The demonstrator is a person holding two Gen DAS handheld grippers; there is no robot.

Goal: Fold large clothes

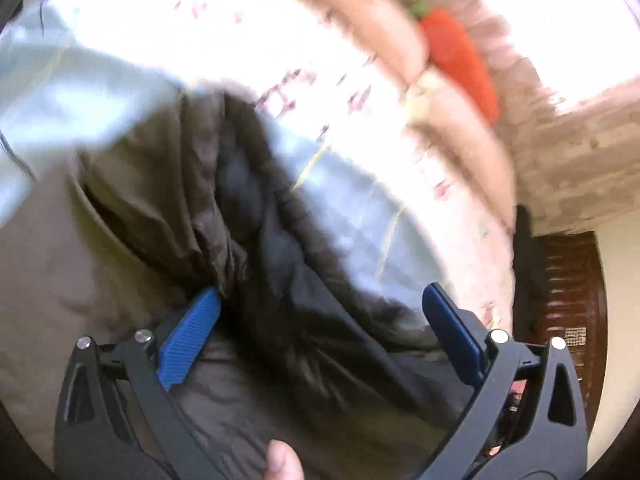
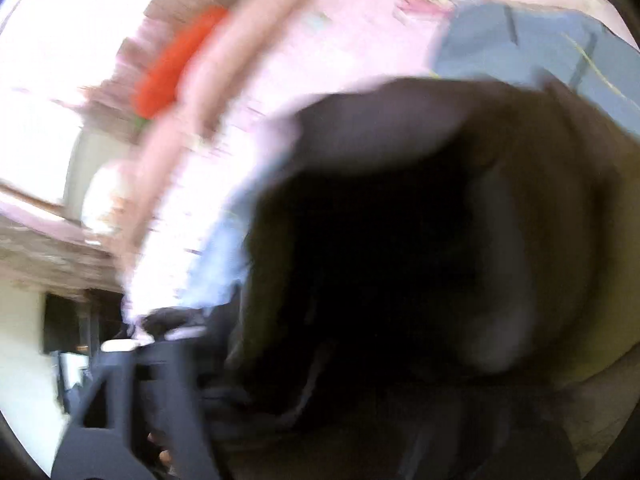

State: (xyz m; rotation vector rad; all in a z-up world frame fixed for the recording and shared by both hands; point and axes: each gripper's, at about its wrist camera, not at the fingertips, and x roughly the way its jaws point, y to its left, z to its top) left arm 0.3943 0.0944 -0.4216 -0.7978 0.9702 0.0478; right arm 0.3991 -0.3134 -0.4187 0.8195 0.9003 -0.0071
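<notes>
Writing, brands, labels: none legible in either view; both are motion-blurred, the right wrist view heavily.

Garment, one: a dark olive-brown jacket [image 1: 168, 208] with a darker quilted lining, lying bunched on the bed [image 1: 224, 36]. It fills the lower half of the left wrist view and shows again as a dark mass [image 2: 400, 248] close to the right wrist lens.

Left tongs [image 1: 320, 316], one pair: two blue ribbed fingers [image 1: 192, 332] on black arms, spread wide and released. The jacket's lining lies between them, and the left finger touches a fold of the fabric. A thumb tip [image 1: 282, 460] shows at the bottom edge.

Right tongs, one pair: only blurred black frame [image 2: 132, 392] is visible; the fingertips are hidden behind the jacket, so their state cannot be told.

Other fabric: a pale blue sheet [image 1: 360, 208] with thin yellow lines, under and beside the jacket, over a white floral bed cover.

Carrot plush [image 1: 460, 64], one: orange with green top, at the bed's far edge, well apart from the jacket.
</notes>
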